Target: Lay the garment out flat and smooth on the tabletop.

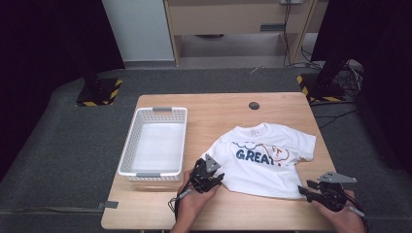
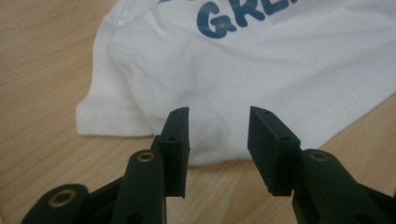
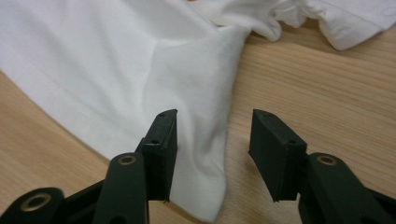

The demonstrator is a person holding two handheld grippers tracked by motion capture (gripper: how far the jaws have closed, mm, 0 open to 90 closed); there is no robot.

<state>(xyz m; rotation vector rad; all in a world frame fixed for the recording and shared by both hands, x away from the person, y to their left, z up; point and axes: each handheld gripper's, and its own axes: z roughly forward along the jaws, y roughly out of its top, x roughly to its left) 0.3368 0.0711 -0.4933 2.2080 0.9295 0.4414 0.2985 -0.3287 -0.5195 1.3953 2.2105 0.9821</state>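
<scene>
High view: white T-shirt (image 1: 265, 160) lies flat toward the table's (image 1: 218, 109) right near corner, your left gripper (image 1: 208, 178) and right gripper (image 1: 316, 191) at its near hem corners. Left gripper view: jaws apart, hem (image 2: 219, 140) just beyond. Right gripper view: jaws apart, shirt corner (image 3: 201, 186) between them, unclamped.

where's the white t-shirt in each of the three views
High view: the white t-shirt lies flat on the right half of the table, right of the basket.
Left gripper view: it spreads over the upper middle and right, its hem beyond the open jaws.
Right gripper view: it covers the upper left, one corner reaching down between the open jaws.
Shared landmark: the light wood tabletop under the shirt's hem.
</scene>
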